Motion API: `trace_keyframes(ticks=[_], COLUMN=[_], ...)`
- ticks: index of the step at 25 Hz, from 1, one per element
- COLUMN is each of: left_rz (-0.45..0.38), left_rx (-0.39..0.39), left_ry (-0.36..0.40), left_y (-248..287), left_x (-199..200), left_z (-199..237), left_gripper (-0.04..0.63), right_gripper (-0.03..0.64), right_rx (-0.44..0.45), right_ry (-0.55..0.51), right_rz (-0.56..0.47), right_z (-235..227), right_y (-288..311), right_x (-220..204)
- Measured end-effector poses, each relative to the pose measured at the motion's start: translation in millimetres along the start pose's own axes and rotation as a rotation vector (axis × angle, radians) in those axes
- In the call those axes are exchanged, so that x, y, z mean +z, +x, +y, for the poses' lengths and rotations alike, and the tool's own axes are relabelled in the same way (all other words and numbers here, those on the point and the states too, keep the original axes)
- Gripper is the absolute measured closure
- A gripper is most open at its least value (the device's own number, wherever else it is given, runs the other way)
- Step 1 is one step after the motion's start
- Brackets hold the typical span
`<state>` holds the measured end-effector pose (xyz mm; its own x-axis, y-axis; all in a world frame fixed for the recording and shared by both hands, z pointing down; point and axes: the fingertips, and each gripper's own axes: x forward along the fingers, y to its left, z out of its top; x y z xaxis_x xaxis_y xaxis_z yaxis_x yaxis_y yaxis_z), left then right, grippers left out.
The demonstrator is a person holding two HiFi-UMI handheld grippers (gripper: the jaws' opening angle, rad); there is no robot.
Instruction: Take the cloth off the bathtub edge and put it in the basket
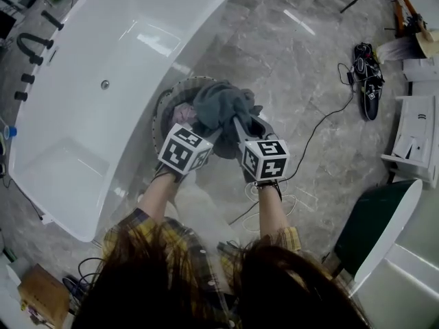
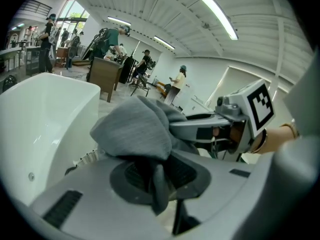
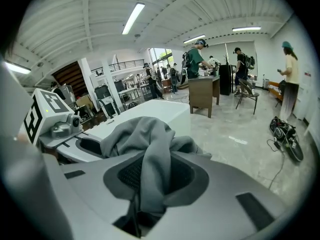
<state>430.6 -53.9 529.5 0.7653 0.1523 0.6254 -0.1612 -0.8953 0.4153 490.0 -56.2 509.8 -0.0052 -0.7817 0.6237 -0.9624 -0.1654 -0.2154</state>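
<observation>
Both grippers are clamped on the same grey cloth. In the left gripper view, the left gripper has its 2 jaws drawn nearly together. A fold of the cloth is pinched between the pads, and the rest is heaped just ahead of the tips. The right gripper is likewise almost closed, with a thick twist of fabric running down through the narrow gap between its jaws and the bulk mounded in front. In the head view the 2 tools converge from either side, tips close together and buried in the cloth.

Directly ahead of and below the tips stands the round basket, its ribbed rim showing to the left of the left gripper's tips. The cloth is bunched over the opening and covers most of it. Whether its lowest folds rest inside or hang above the contents cannot be told. 1 other item shows in the basket: a pinkish fabric at the inner left, just beyond the left gripper's marker cube.

The white bathtub lies to the left of the left gripper, its outer wall just beside the basket, and the cloth is clear of its edge. Its basin shows a drain. Behind the left gripper and further left sits a cardboard box, contents unseen. Well to the right of the right gripper stands a dark-sided tub with a white rim.
</observation>
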Motion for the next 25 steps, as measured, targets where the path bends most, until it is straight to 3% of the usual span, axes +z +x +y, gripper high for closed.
trace_keyframes(ticks=[12, 25], left_rz=[0.073, 0.153], left_rx=[0.110, 0.166], left_ry=[-0.106, -0.225], left_y=[3.2, 34.0], left_x=[-67.9, -144.5], left_z=[62.6, 123.6], left_gripper=[0.517, 0.517], right_gripper=[0.508, 0.508], right_rx=[0.102, 0.172], right_ry=[-0.003, -0.043], right_rz=[0.097, 0.231], right_z=[34.5, 45.6], right_y=[74.4, 150.0], right_x=[-52.0, -119.0])
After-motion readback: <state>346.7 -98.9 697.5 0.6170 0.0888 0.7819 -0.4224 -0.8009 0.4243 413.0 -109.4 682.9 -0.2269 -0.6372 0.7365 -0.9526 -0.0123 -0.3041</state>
